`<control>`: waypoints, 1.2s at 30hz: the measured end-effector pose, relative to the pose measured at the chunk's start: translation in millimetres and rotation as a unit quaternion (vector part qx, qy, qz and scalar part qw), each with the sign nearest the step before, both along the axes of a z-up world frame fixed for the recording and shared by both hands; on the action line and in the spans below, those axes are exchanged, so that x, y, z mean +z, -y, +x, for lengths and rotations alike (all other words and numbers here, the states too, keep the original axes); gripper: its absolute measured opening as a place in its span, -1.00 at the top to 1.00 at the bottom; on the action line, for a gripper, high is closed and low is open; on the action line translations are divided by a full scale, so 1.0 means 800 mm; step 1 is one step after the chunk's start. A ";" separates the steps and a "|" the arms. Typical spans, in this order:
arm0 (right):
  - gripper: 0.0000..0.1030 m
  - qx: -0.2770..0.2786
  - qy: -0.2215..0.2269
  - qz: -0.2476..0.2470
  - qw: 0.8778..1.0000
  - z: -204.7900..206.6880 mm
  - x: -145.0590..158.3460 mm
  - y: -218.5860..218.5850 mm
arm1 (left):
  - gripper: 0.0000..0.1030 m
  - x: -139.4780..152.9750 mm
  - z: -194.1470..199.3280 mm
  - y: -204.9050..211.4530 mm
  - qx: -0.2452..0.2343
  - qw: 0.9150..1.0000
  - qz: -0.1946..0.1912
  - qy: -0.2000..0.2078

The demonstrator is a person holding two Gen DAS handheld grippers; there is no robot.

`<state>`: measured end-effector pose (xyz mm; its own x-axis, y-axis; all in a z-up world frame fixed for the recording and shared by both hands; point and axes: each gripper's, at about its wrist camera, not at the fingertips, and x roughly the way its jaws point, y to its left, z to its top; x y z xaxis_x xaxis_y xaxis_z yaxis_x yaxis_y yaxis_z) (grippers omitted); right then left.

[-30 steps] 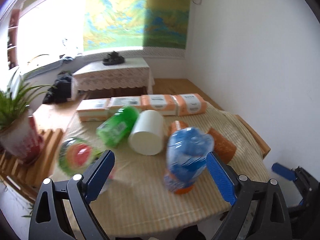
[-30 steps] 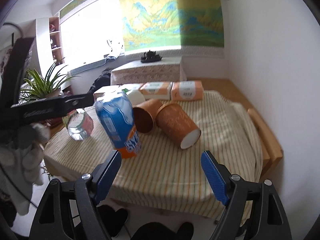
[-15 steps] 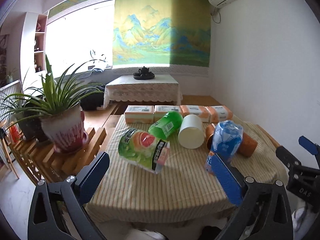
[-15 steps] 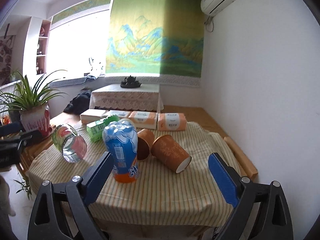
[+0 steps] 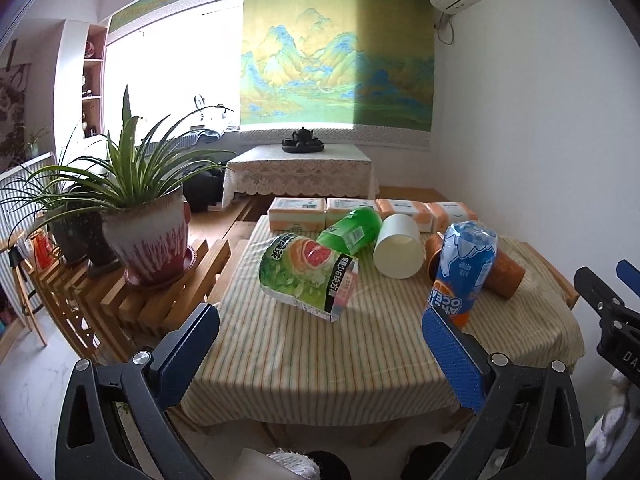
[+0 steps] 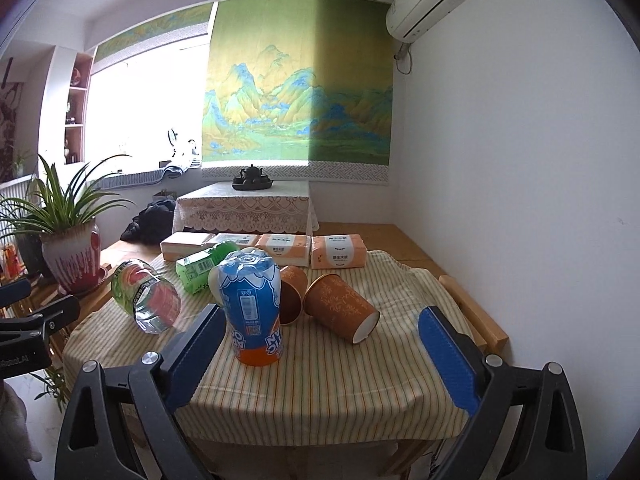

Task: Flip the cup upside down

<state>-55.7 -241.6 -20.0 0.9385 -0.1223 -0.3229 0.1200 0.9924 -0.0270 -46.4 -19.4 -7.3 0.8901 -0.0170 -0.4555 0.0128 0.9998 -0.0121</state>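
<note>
A blue and orange cup [image 5: 464, 268] [image 6: 252, 304] stands upside down on the striped tablecloth [image 5: 304, 352]. A white paper cup [image 5: 398, 246] lies on its side behind it. Two brown paper cups [image 6: 340, 306] [image 6: 292, 292] lie on their sides to its right. A green grapefruit cup [image 5: 308, 272] [image 6: 146, 294] lies tilted at the left. My left gripper [image 5: 320, 356] is open and empty, held back at the table's near edge. My right gripper [image 6: 318, 356] is open and empty, also at the near edge.
A green bottle [image 5: 352, 230] lies behind the grapefruit cup. Tissue packs [image 6: 338, 252] line the table's far edge. A potted plant [image 5: 146, 236] stands on a slatted wooden rack at the left. A white wall runs along the right.
Both grippers have pulled back from the table and risen. The blue and orange cup now stands free and upside down. The grapefruit cup lies tilted at the left.
</note>
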 end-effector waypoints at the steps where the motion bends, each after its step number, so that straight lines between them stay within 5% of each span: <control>1: -0.85 -0.002 0.000 0.002 1.000 0.000 -0.001 0.001 | -1.00 -0.001 0.000 0.001 0.002 1.000 0.001 0.001; 36: -0.97 -0.006 -0.010 0.020 1.000 0.007 -0.015 0.015 | -1.00 -0.010 0.021 0.011 0.000 1.000 0.001 -0.012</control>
<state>-49.7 -253.4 -32.1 0.9304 -0.1191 -0.3467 0.1310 0.9913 0.0109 -29.7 -28.2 -14.9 0.8784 -0.0171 -0.4776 0.0134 0.9998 -0.0113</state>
